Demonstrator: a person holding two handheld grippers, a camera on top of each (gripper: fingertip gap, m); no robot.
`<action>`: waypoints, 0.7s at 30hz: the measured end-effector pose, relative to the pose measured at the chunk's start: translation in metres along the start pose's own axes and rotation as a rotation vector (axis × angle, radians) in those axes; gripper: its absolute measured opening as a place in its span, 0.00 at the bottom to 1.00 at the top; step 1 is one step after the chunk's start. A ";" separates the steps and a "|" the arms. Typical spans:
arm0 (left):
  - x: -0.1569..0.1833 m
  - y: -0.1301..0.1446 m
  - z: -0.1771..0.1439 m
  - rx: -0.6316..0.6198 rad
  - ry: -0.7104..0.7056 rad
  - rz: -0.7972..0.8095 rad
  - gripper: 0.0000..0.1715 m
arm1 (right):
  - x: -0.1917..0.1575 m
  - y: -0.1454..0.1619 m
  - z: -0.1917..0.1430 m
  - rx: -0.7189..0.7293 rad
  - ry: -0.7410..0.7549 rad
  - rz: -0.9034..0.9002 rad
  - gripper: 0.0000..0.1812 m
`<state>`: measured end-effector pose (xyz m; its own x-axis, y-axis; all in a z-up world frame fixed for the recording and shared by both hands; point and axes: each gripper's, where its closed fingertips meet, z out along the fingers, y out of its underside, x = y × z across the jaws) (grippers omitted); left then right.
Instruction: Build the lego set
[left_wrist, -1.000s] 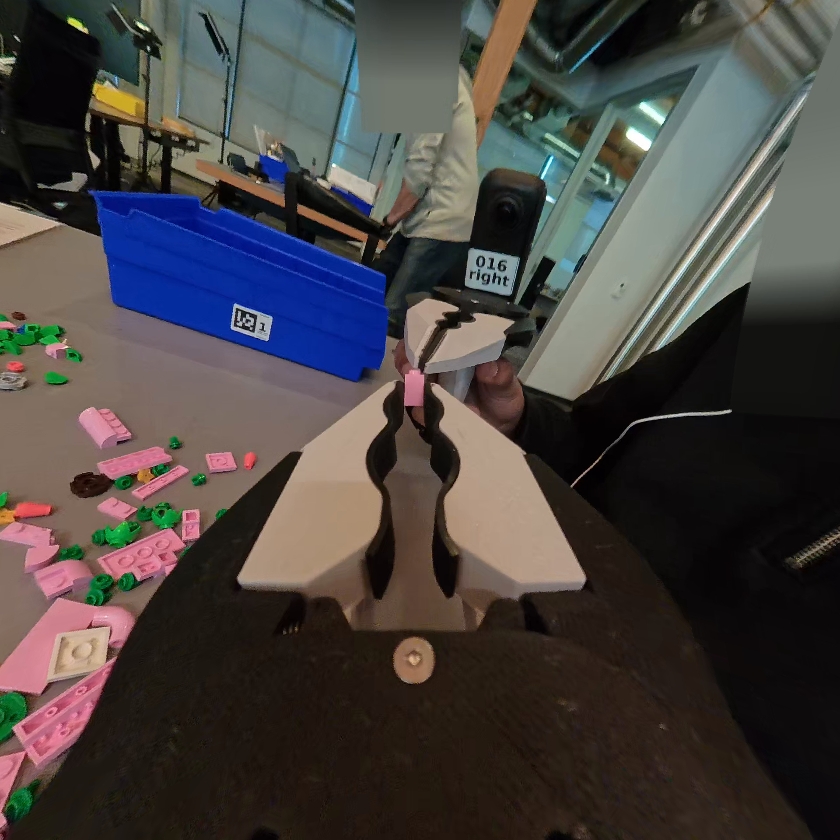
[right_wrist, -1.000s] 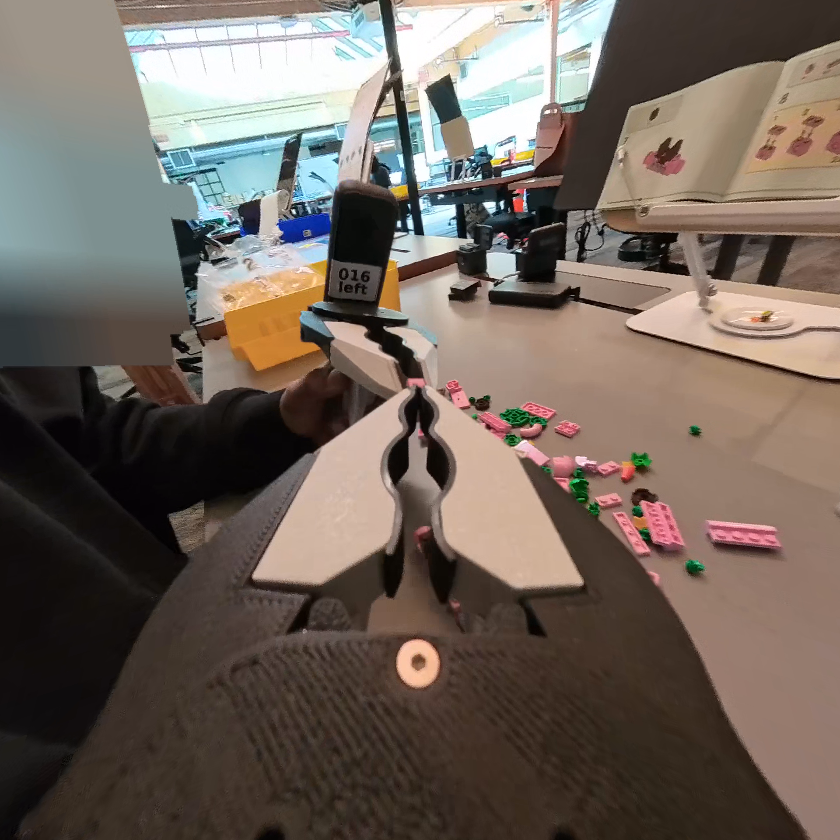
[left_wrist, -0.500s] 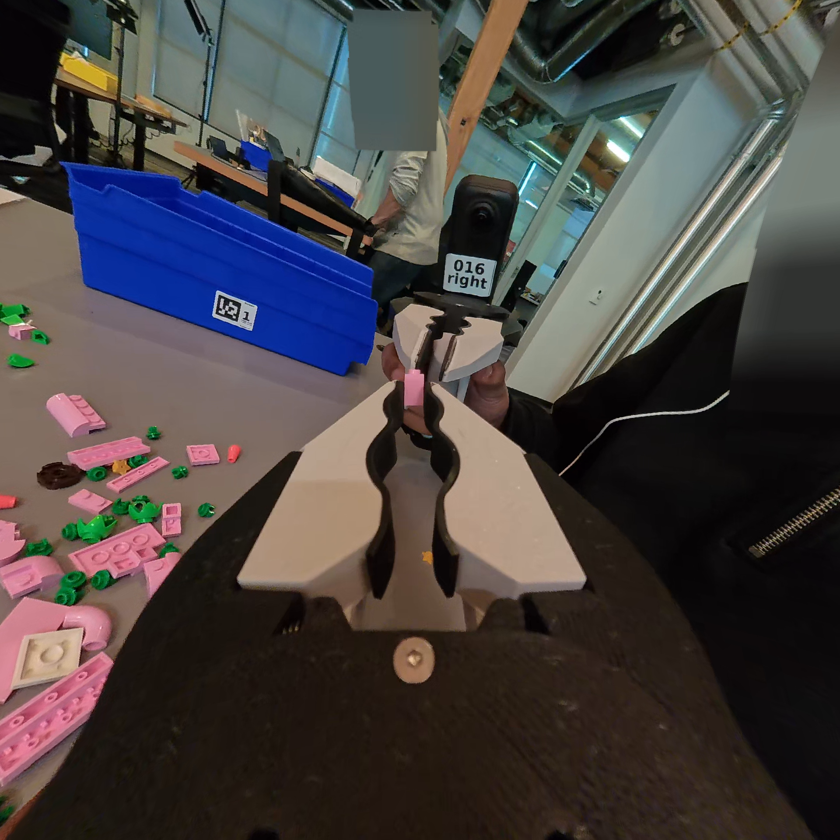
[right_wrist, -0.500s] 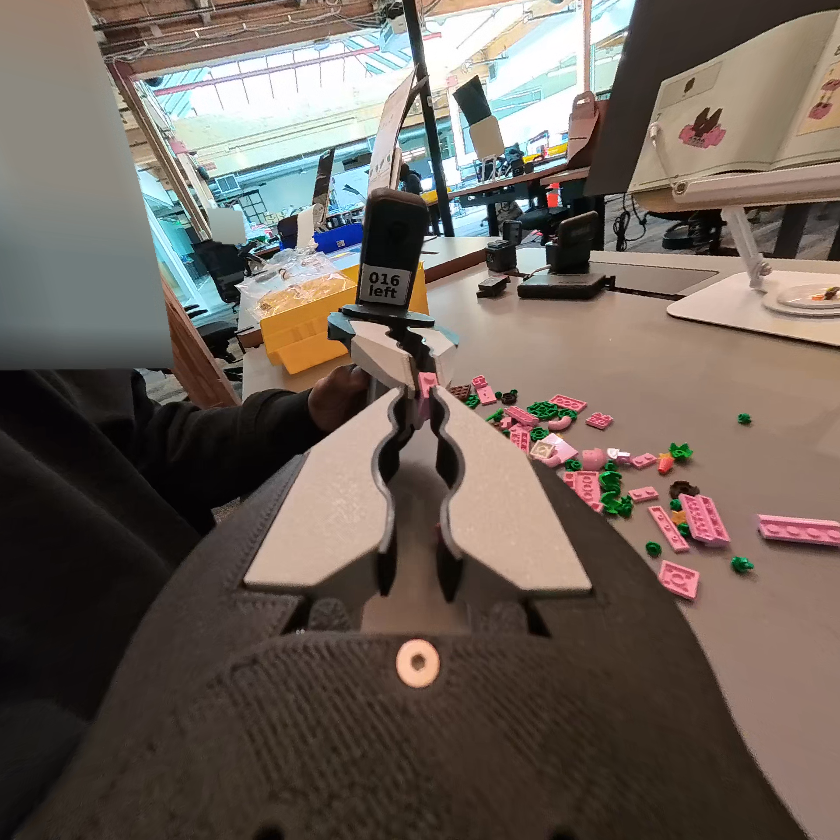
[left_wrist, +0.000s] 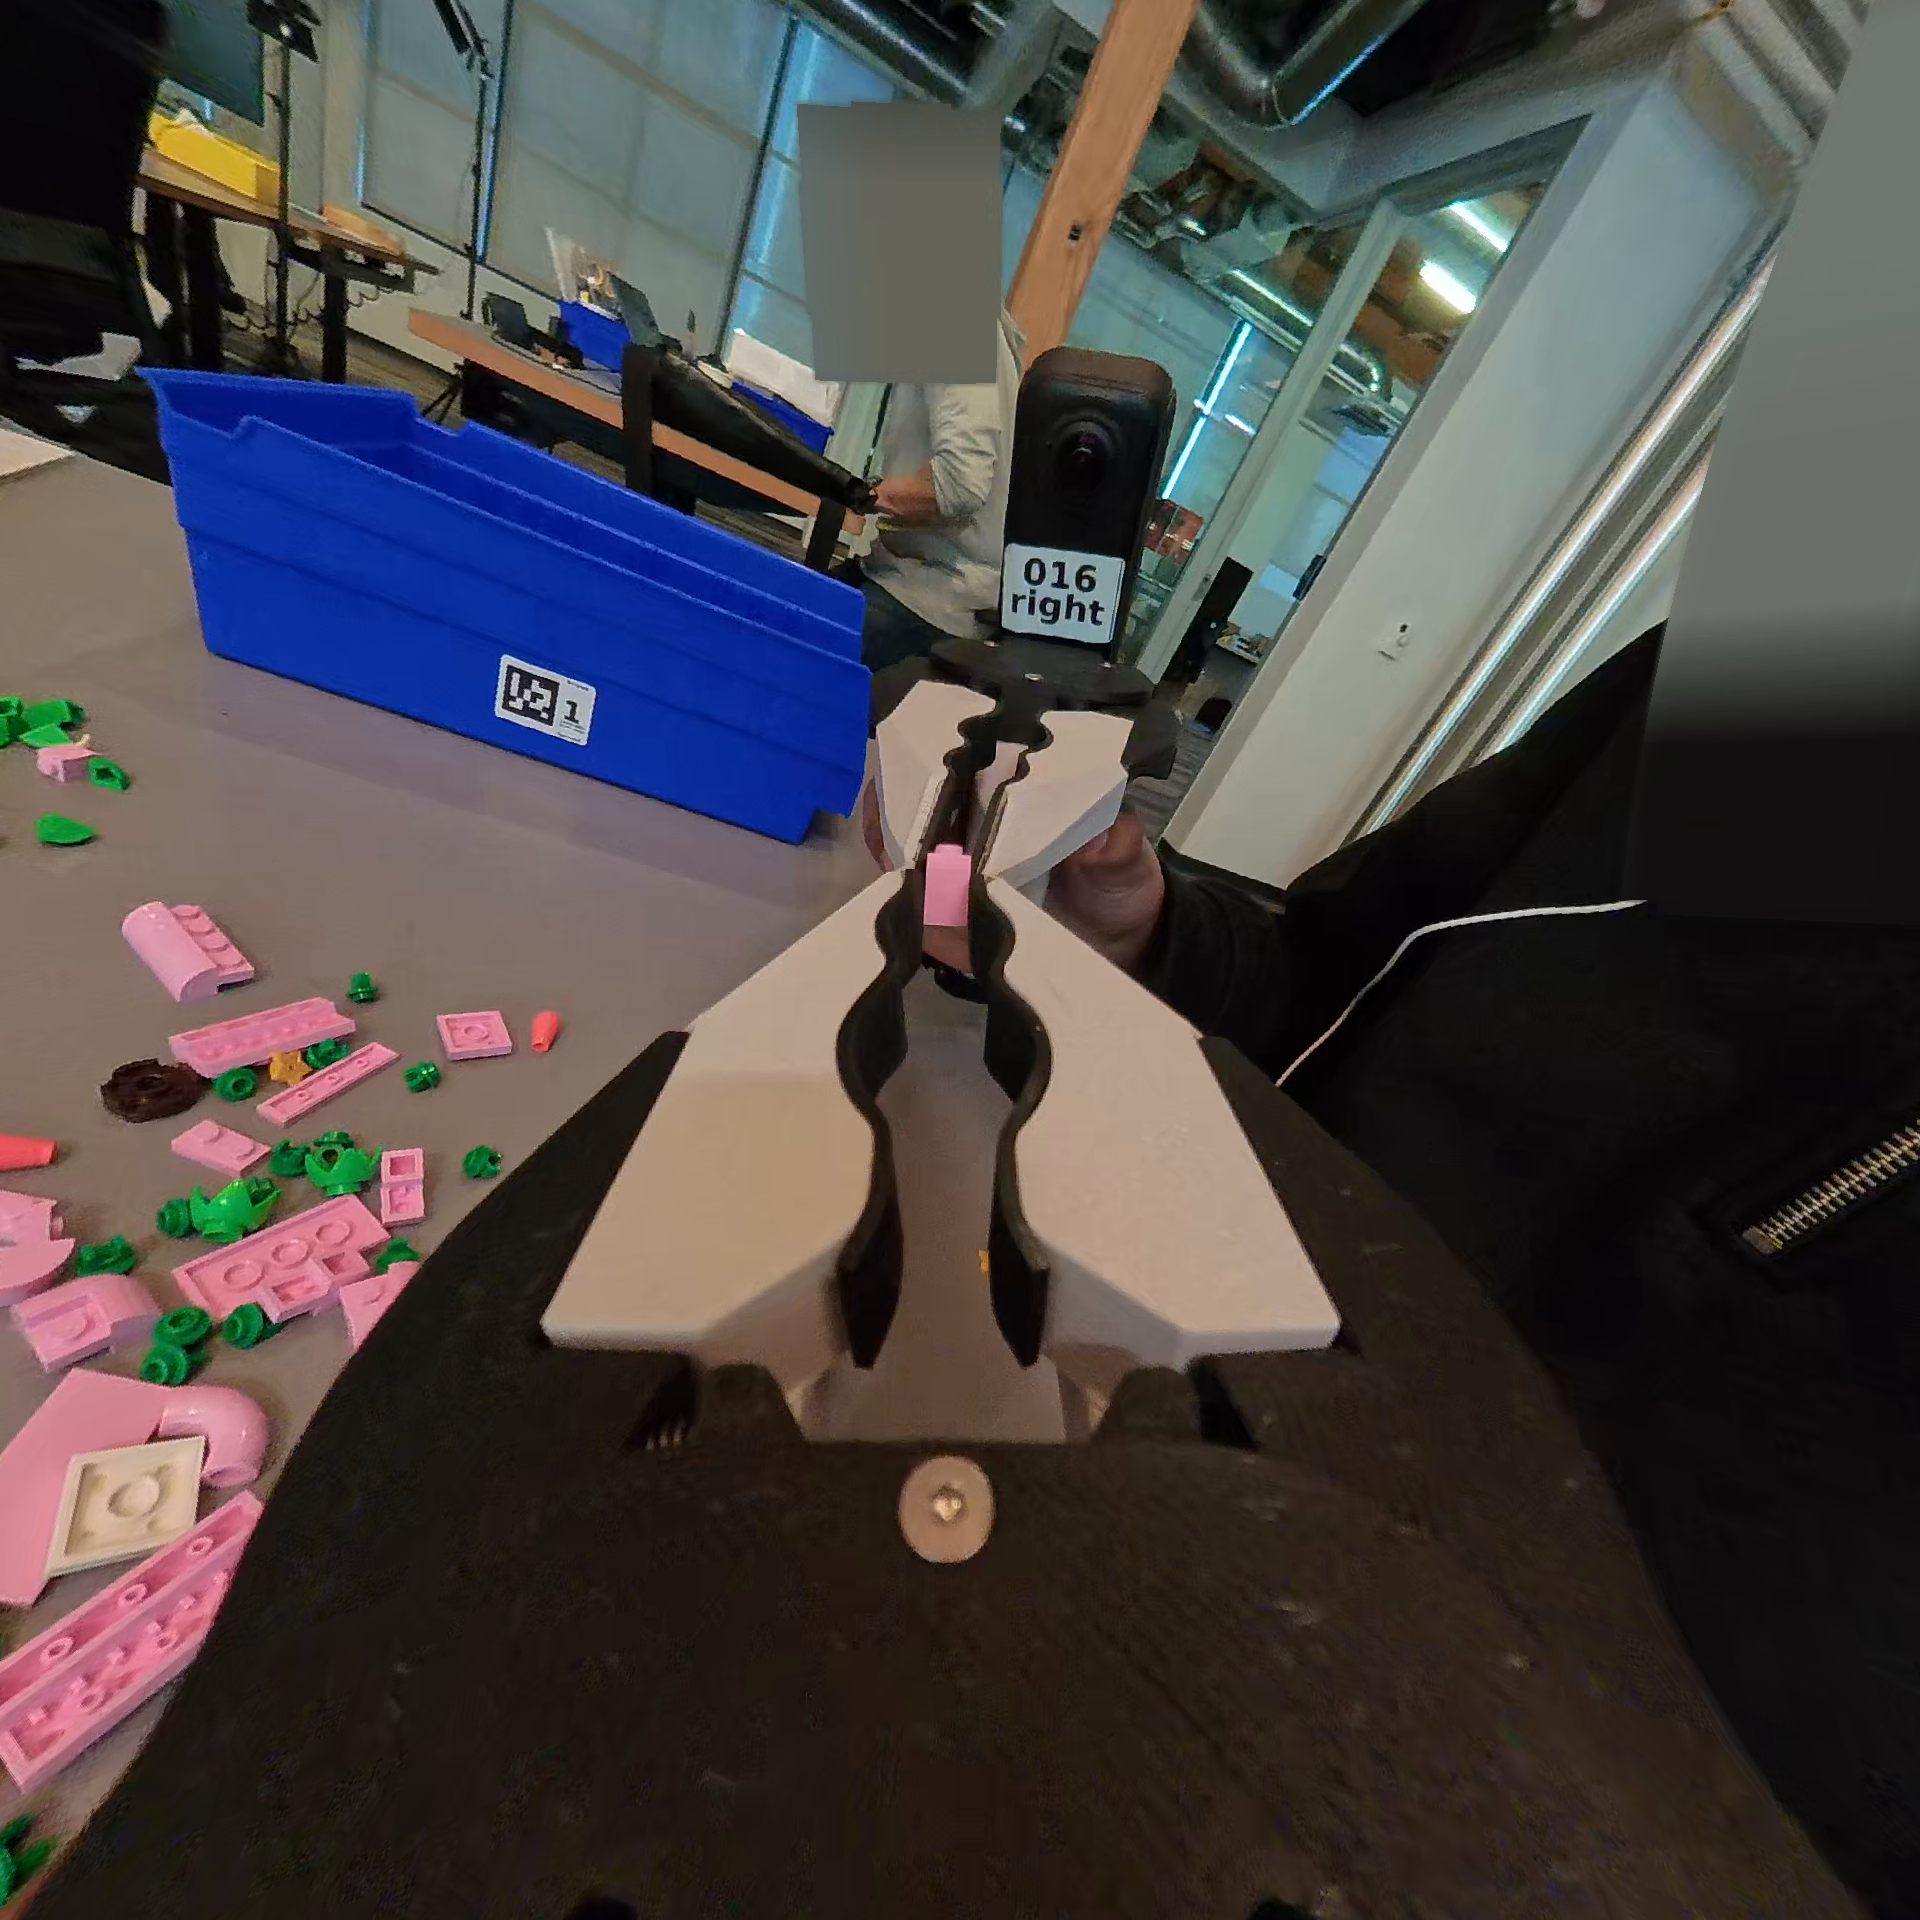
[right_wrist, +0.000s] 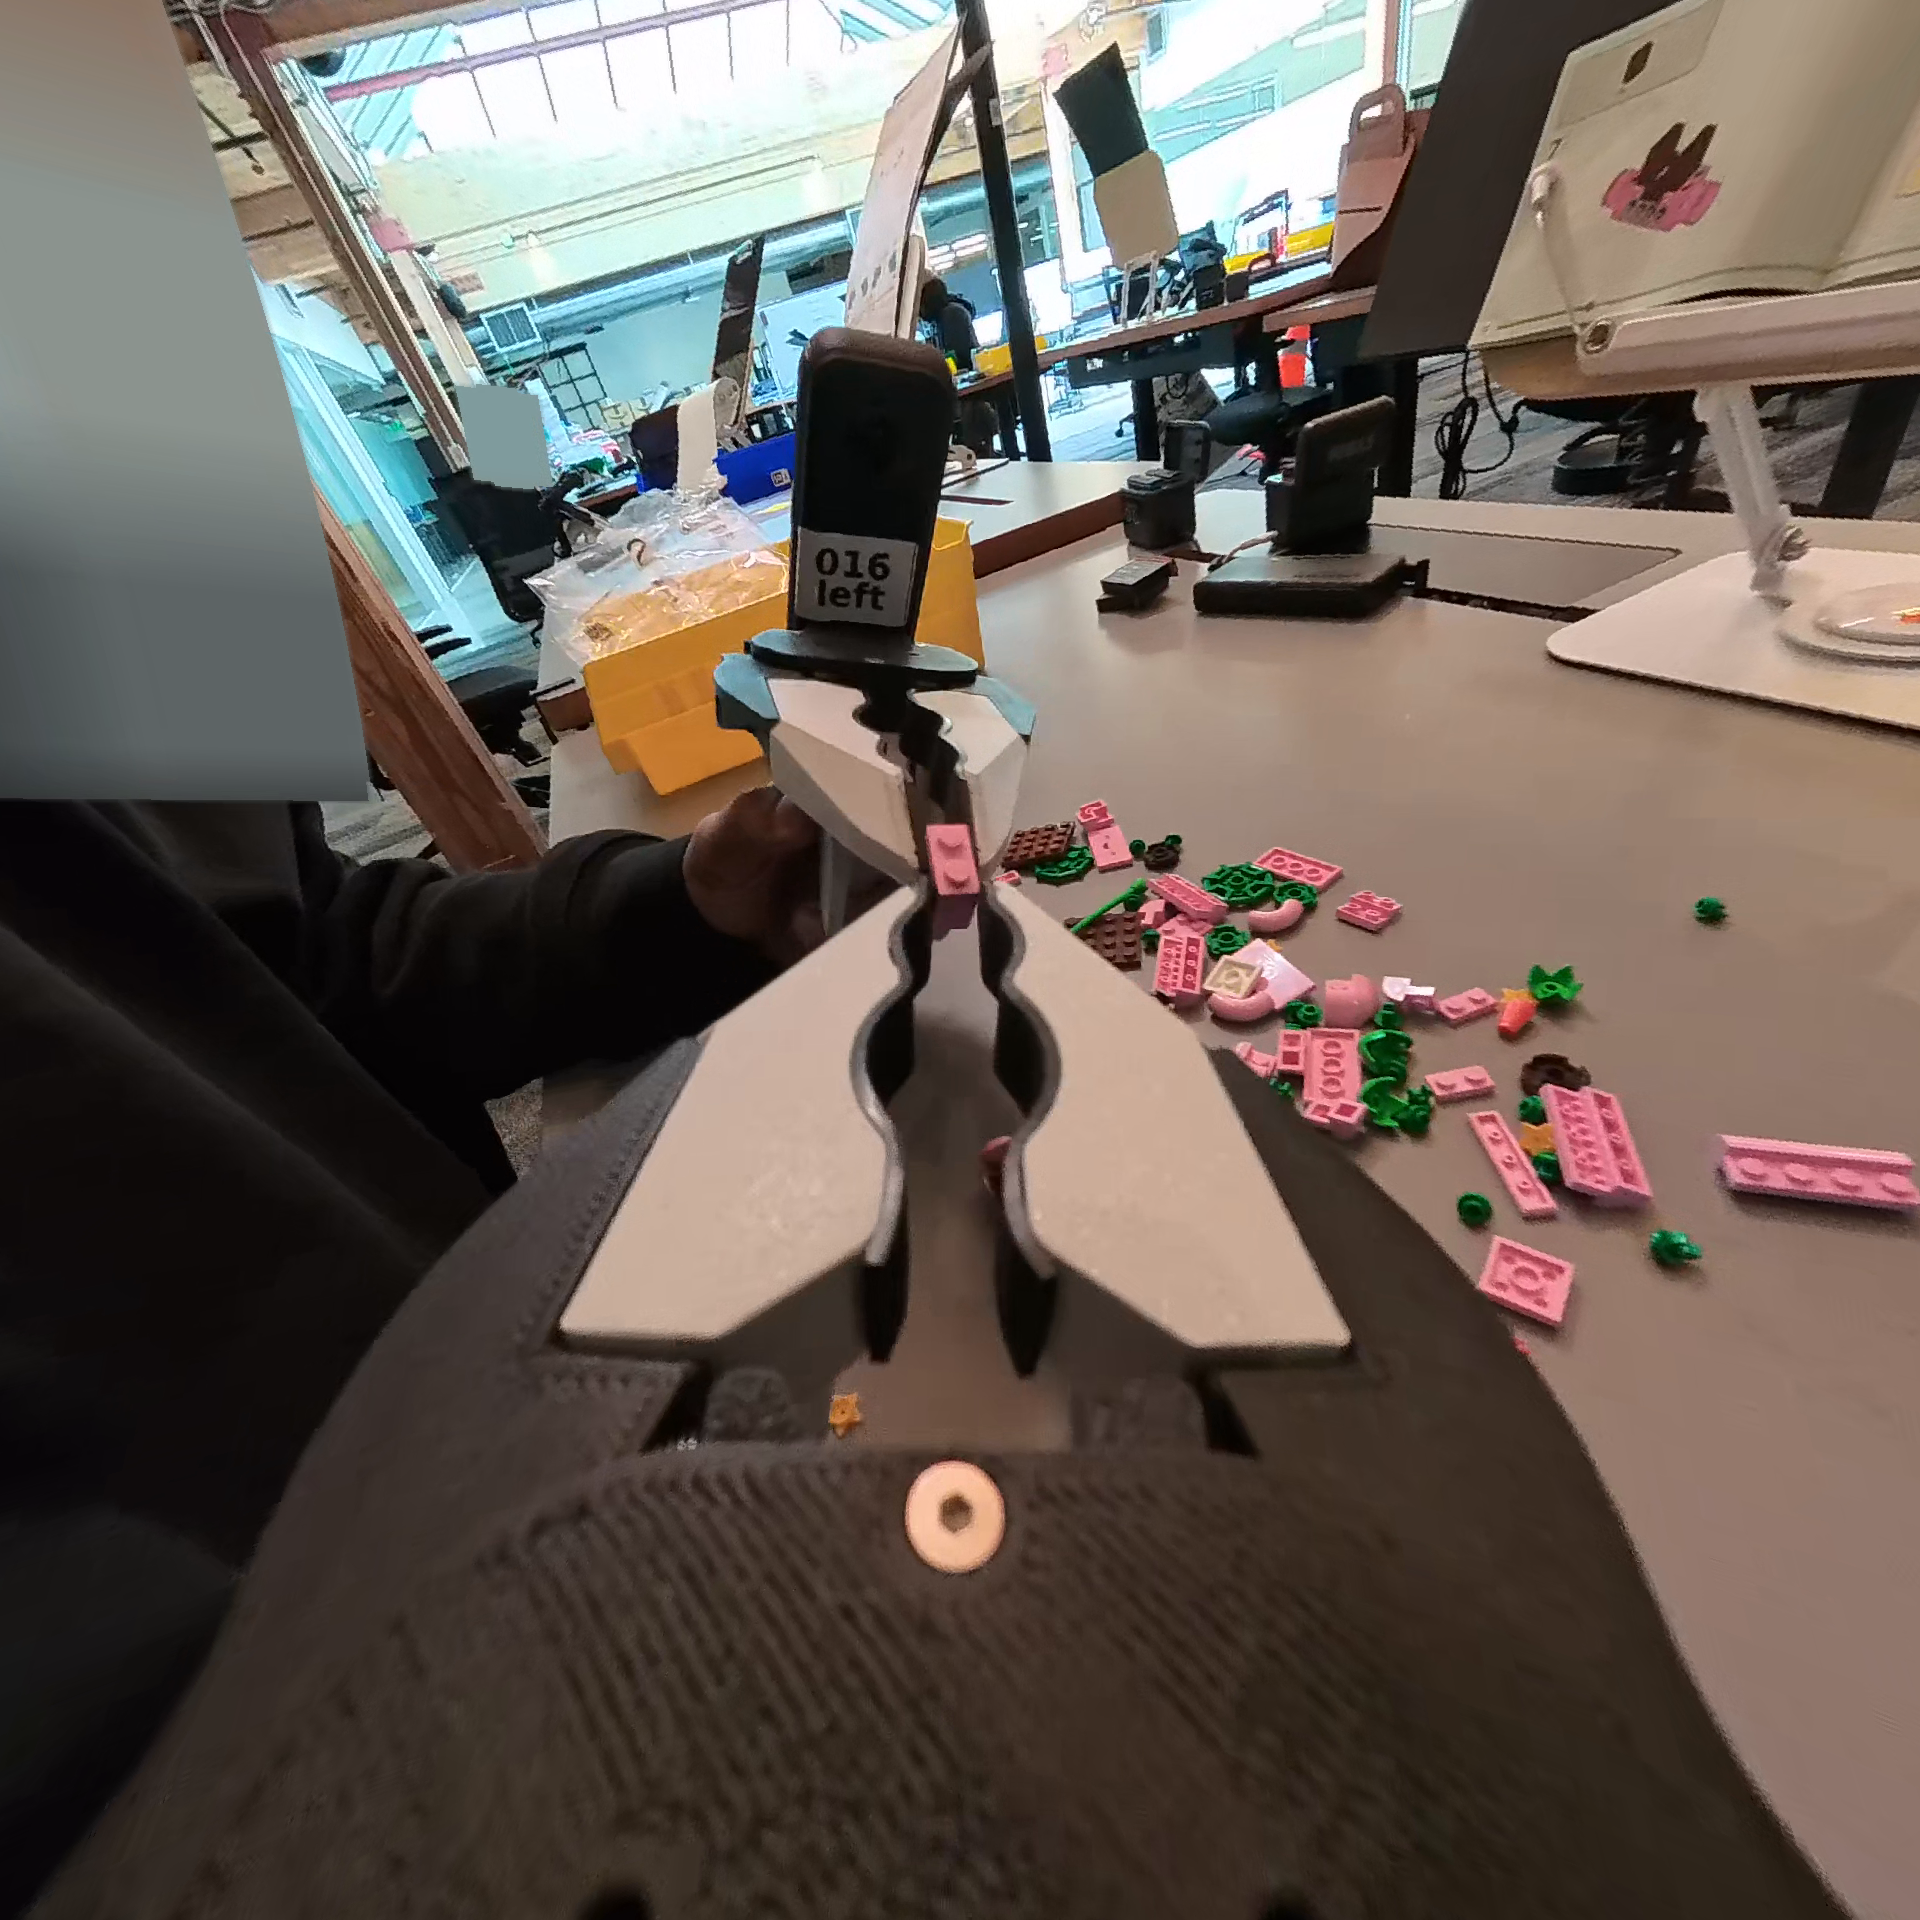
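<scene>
A small pink brick (left_wrist: 945, 883) sits pinched between the tips of my left gripper (left_wrist: 945, 902), held in the air off the table's edge. My right gripper (left_wrist: 971, 821) faces it tip to tip from the far side. In the right wrist view the brick (right_wrist: 952, 858) shows its studded face just above my right gripper (right_wrist: 951, 906), whose jaws stand a little apart on either side of the brick's lower end. The left gripper (right_wrist: 928, 805) is behind it. Loose pink, green and brown pieces (right_wrist: 1351, 1018) lie on the grey table (right_wrist: 1455, 810).
A blue bin (left_wrist: 499, 582) stands behind the loose pieces (left_wrist: 260, 1143) on the table. A yellow bin (right_wrist: 675, 686) is at the far edge. An open instruction booklet (right_wrist: 1714, 208) rests on a white stand (right_wrist: 1662, 644). Black devices (right_wrist: 1299, 561) sit beyond. A person (left_wrist: 935, 488) stands in the background.
My right gripper's jaws have parted slightly from shut. Both grippers have risen a little while staying tip to tip. The pink brick has stayed in the left gripper's tips.
</scene>
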<state>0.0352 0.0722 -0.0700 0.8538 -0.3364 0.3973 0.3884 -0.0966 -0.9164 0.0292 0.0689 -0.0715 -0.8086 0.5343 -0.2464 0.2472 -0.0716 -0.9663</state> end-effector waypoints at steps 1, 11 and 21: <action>0.000 0.000 0.000 0.000 0.002 0.002 0.04 | -0.001 0.000 0.000 -0.002 -0.002 -0.005 0.04; -0.009 -0.027 -0.023 0.117 -0.129 0.091 0.13 | 0.054 0.030 -0.042 -0.250 0.300 -0.146 0.03; -0.030 -0.057 -0.073 0.215 -0.357 0.180 0.13 | 0.073 0.105 -0.071 -0.558 0.354 -0.163 0.04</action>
<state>-0.0380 0.0190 -0.0335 0.9658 0.0182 0.2587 0.2535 0.1434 -0.9566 0.0336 0.1601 -0.1855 -0.6589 0.7517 0.0303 0.4520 0.4277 -0.7828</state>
